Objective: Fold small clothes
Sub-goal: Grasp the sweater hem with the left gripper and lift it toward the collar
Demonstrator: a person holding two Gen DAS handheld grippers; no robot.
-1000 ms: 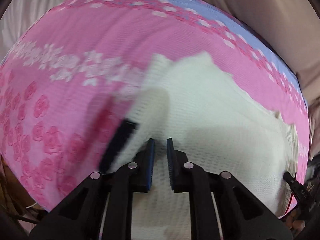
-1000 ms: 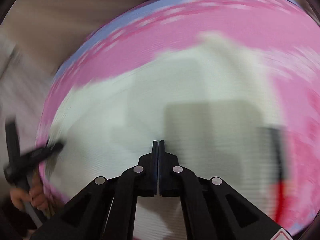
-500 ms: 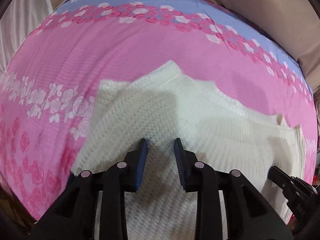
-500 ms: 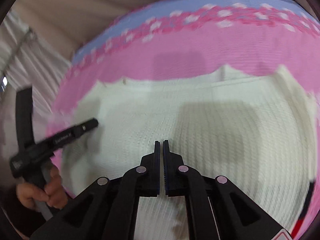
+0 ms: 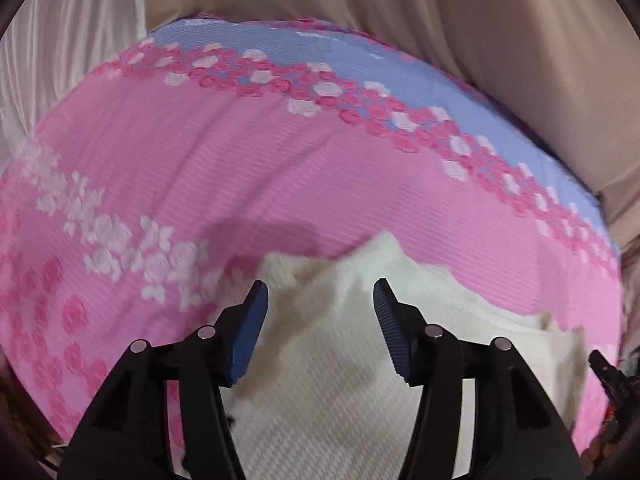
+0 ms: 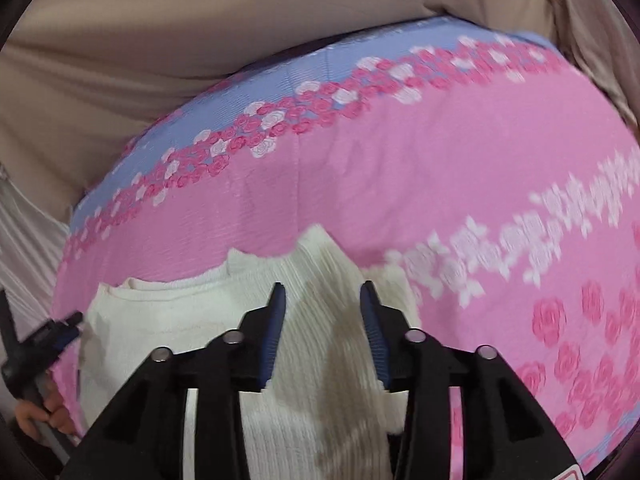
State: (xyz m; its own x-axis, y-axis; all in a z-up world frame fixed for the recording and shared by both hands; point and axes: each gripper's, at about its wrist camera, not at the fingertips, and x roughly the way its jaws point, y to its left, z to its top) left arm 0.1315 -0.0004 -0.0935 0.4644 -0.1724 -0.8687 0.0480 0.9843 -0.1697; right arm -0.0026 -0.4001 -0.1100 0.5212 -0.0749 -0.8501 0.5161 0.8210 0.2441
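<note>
A white knitted garment [image 5: 340, 360] lies flat on a pink flowered bedcover [image 5: 240, 168], with a folded flap near its far left corner. My left gripper [image 5: 320, 304] is open and empty, hovering over that far left part. In the right wrist view the garment [image 6: 180, 320] fills the lower left on the same bedcover [image 6: 440, 168]. My right gripper [image 6: 322, 300] is open and empty above the garment's far right corner. The left gripper's tip [image 6: 60, 330] shows at the left edge of the right wrist view, and the right gripper's tip [image 5: 608, 372] at the right edge of the left wrist view.
The bedcover has a blue band [image 5: 304, 52] with pink roses along its far edge. Beige fabric [image 5: 440, 20] rises behind the bed, and a white curtain [image 5: 72, 40] hangs at the far left. A hand [image 6: 40, 416] holds the left gripper's handle.
Both grippers have opened from shut or nearly shut. Both have pulled back toward the near side, so more of the bedcover and less of the garment shows.
</note>
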